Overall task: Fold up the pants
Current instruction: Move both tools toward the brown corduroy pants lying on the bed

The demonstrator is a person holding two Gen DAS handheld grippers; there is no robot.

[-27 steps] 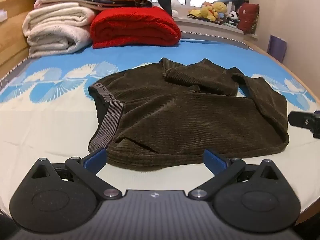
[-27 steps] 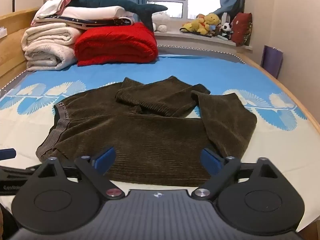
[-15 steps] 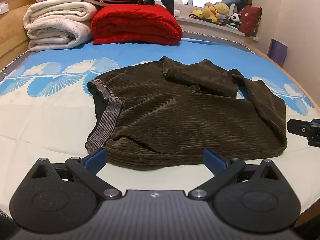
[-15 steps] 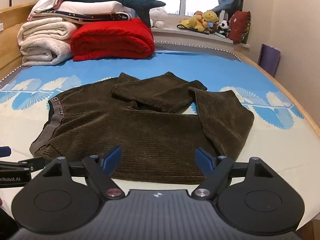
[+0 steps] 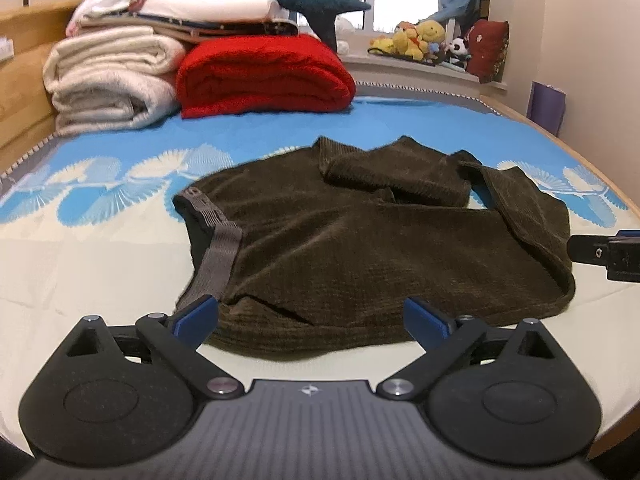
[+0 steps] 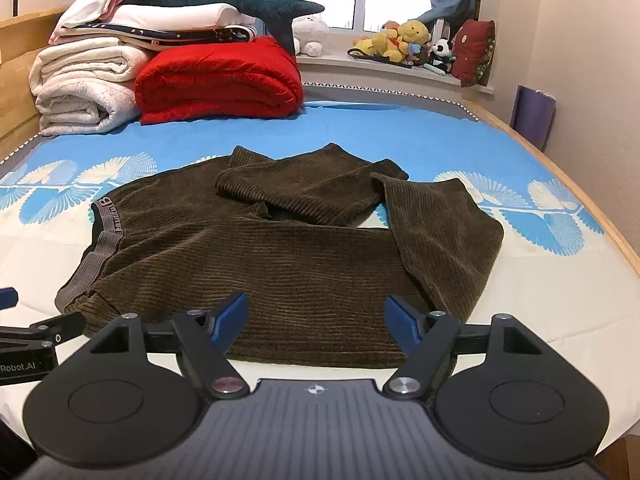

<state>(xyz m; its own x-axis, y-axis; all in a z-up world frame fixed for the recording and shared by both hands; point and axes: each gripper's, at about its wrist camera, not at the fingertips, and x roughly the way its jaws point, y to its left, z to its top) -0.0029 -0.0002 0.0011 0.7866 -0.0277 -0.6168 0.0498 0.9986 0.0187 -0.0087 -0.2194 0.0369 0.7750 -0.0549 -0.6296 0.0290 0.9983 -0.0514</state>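
Bedroom, blue-and-cream bedspread (image 6: 400,140) with folded blankets (image 6: 216,80) stacked at the far end. Brown corduroy pants (image 6: 288,264) lie loosely doubled over mid-bed, grey waistband (image 5: 218,248) to the left, legs bunched toward the right. Left gripper (image 5: 312,316) spread wide at the near hem, gripping nothing; right gripper (image 6: 316,318) unclenched too, narrower, its blue pads just above the fabric's near edge.

Dark brown corduroy pants (image 6: 280,264) with a grey waistband lie crumpled, legs folded over, on the bed.
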